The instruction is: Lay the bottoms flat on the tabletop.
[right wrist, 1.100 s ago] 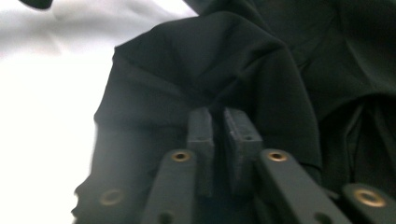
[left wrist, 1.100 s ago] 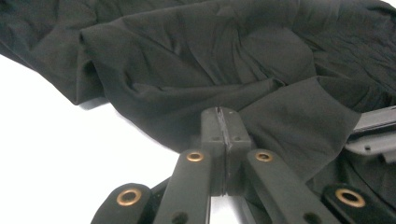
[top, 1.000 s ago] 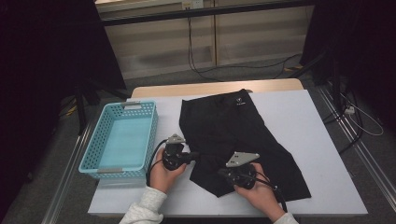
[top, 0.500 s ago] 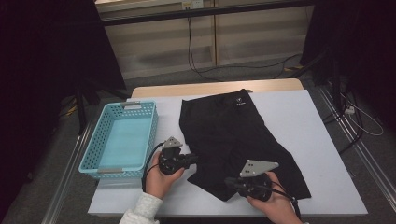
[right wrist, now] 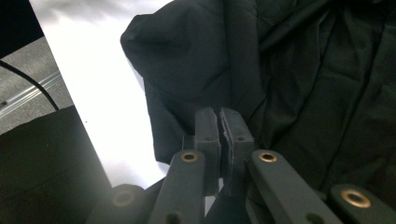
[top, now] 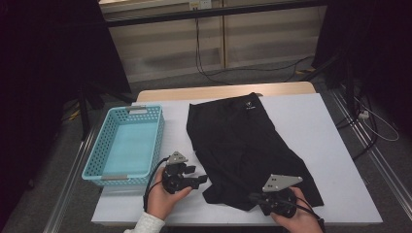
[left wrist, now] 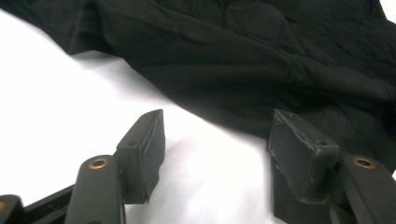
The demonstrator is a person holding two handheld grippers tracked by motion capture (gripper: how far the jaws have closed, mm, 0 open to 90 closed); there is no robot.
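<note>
Shorts (top: 243,145), black and creased, lie on our white worktop (top: 330,145); the high view adds a blue basket (top: 127,145). Our left gripper (left wrist: 215,140) has just been opening its fingers, nothing between them. Our right gripper (right wrist: 220,122) pinches the shorts' hem.

One pair of black shorts (top: 243,150) lies on the one white surface (top: 320,126), reaching from between the two tongs to well beyond them. There is one blue basket (top: 127,145), just beyond the left tongs (top: 201,180) and off to their outer side. The tongs number two, the left tongs and the right tongs (top: 254,197), one in each of the person's two hands.
</note>
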